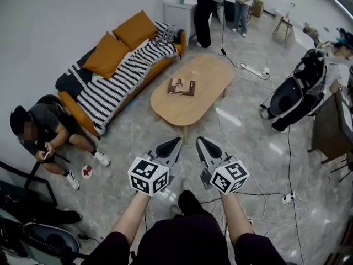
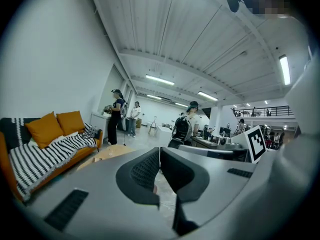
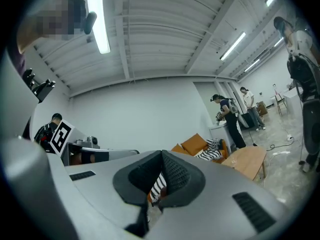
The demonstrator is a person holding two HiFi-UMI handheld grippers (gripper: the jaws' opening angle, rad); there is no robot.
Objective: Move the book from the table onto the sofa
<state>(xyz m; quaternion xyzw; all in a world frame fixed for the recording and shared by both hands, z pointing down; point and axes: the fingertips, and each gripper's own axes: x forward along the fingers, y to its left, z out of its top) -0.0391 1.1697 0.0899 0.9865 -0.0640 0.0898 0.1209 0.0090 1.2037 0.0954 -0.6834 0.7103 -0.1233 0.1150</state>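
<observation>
Right gripper (image 1: pixel 199 141) well short of book (image 1: pixel 181 86)

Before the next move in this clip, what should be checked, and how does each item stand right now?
1. Book lying flat on the table, nothing on it: ok.
2. Left gripper open for a grasp: not ok, shut and empty.
3. Right gripper open: not ok, shut and empty.
4. Grippers near the book: not ok, both short of the table.
5. Glass apart from the book: ok.
6. Landing room on the sofa: ok, the striped blanket has free space.
</observation>
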